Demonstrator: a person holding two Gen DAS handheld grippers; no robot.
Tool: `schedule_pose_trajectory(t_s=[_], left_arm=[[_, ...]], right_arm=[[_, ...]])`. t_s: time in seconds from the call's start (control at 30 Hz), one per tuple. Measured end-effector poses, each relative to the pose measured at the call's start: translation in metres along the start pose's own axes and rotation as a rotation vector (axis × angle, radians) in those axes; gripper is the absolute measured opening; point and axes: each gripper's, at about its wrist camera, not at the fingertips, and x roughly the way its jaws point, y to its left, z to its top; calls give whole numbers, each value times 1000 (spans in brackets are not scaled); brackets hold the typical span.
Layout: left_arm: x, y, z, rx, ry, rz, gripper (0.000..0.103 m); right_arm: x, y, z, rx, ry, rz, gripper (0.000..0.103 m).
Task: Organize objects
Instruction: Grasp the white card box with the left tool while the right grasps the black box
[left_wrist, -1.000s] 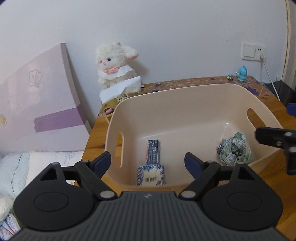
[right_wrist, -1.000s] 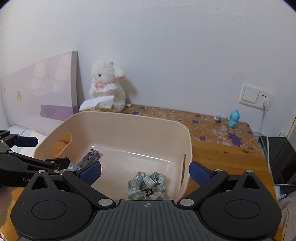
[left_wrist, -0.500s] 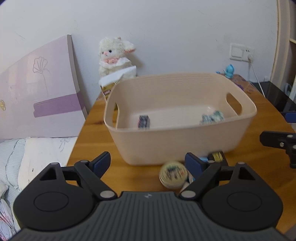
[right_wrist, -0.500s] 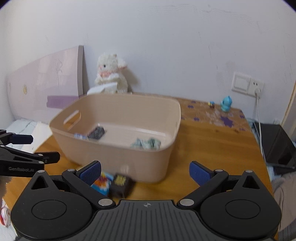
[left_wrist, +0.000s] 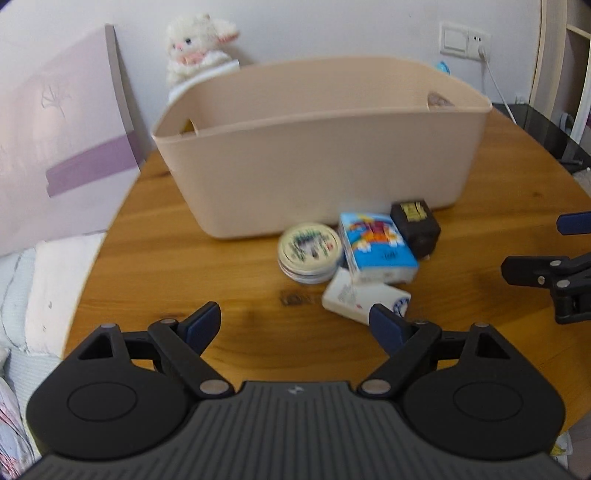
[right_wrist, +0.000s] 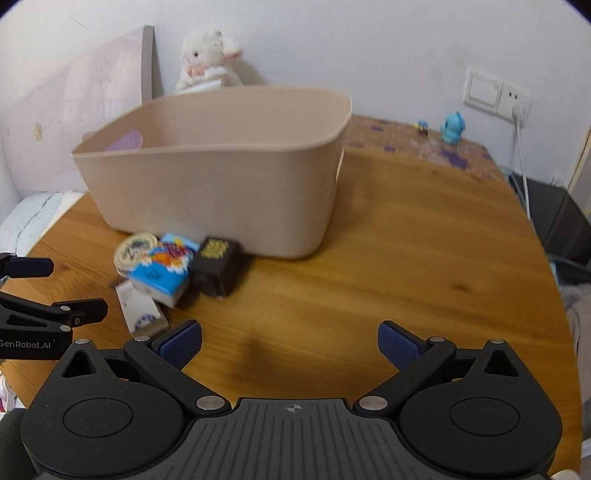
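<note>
The left tool (left_wrist: 295, 323) is held wide apart above the round wooden desk (left_wrist: 221, 266), with nothing between its blue-padded fingers; the right tool (right_wrist: 290, 341) is likewise spread wide and holds nothing. The desk is set against a white wall, with a lilac headboard panel (left_wrist: 55, 122) and bedding at its left edge. One beige plastic storage tub with handle cut-outs (left_wrist: 325, 147) is placed toward the back of the desk. Four small items are clustered just in front of the tub: one round white tin (left_wrist: 309, 251), one blue-and-white tissue packet (left_wrist: 376, 247), one dark brown box with gold print (left_wrist: 415, 225) and one flat white carton (left_wrist: 364, 299). The packet is seen lying partly over the carton, between the tin and the brown box. A broad stretch of bare wood (right_wrist: 424, 258) is seen to the right of the tub. One white plush lamb (right_wrist: 208, 61) is seated behind the tub, and one small blue figurine (right_wrist: 452, 127) is seen near one wall socket plate (right_wrist: 495, 92).
</note>
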Motion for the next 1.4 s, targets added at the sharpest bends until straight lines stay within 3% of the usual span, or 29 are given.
schedule_pose_trajectory(t_s=[0.2,0.47,0.67,1.0,1.2,1.4], left_arm=[[12,-11,-7,12,17,-18,88],[16,-22,6,-47,1,-50,88],[26,-34,15,-55,6,-4,88],[30,-17,16,-130,16,-45,92],[39,-34,21,-72,36,10,92],[41,-9,9,-119,57,10,92]], right_arm=[[16,-2,-9,16,41,-4,103],[26,-3,-12,20,58,-11,103],[32,-3,-12,26,63,-21,103],[39,4,-10,14,64,-9,103],[39,8,-10,26,60,-5,103],[45,23,-9,-44,52,-12,103]])
